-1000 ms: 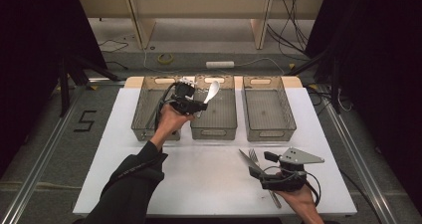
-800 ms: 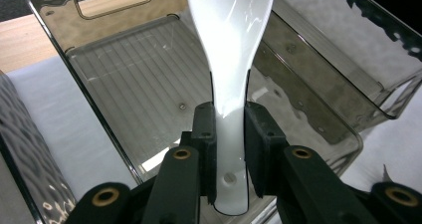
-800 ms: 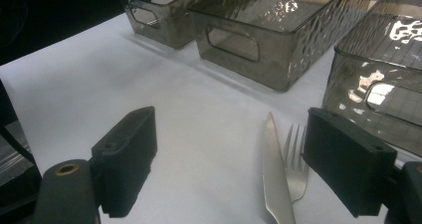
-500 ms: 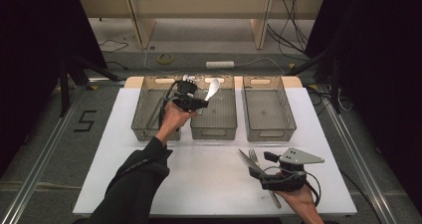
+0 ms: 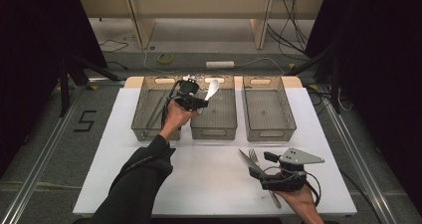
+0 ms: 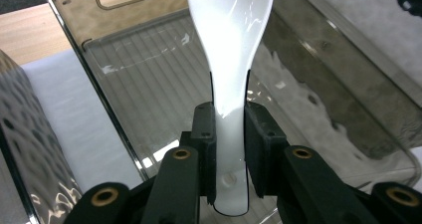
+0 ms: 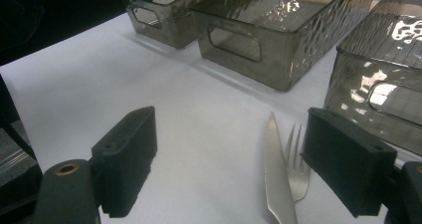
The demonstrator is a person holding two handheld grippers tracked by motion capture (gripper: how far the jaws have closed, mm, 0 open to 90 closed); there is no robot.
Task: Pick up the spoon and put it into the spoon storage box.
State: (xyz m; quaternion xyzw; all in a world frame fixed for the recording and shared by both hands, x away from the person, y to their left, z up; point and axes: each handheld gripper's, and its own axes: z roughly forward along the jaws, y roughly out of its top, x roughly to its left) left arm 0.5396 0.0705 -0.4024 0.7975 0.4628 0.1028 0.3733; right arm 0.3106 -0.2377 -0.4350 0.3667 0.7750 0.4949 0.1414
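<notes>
A white spoon (image 5: pixel 213 88) (image 6: pixel 229 45) is clamped by its handle in my left gripper (image 5: pixel 199 100) (image 6: pixel 230 134), bowl pointing away. It hangs over the middle smoky clear bin (image 5: pixel 214 133) (image 6: pixel 149 79) of three. At the table's front right, my right gripper (image 5: pixel 263 168) (image 7: pixel 236 154) stands wide open and low over the white tabletop. A knife (image 5: pixel 247 159) (image 7: pixel 276 179) and a fork (image 5: pixel 255 157) (image 7: pixel 297 159) lie side by side on the table, between its jaws and close to the right-hand one, untouched.
The left bin (image 5: pixel 144 130) and right bin (image 5: pixel 271 132) flank the middle one in a row at the back of the white table (image 5: pixel 199 179). A power strip (image 5: pixel 220 64) and cables lie on the floor beyond.
My left gripper with the spoon has drifted slightly to the right above the middle bin. The right gripper, knife and fork have stayed put.
</notes>
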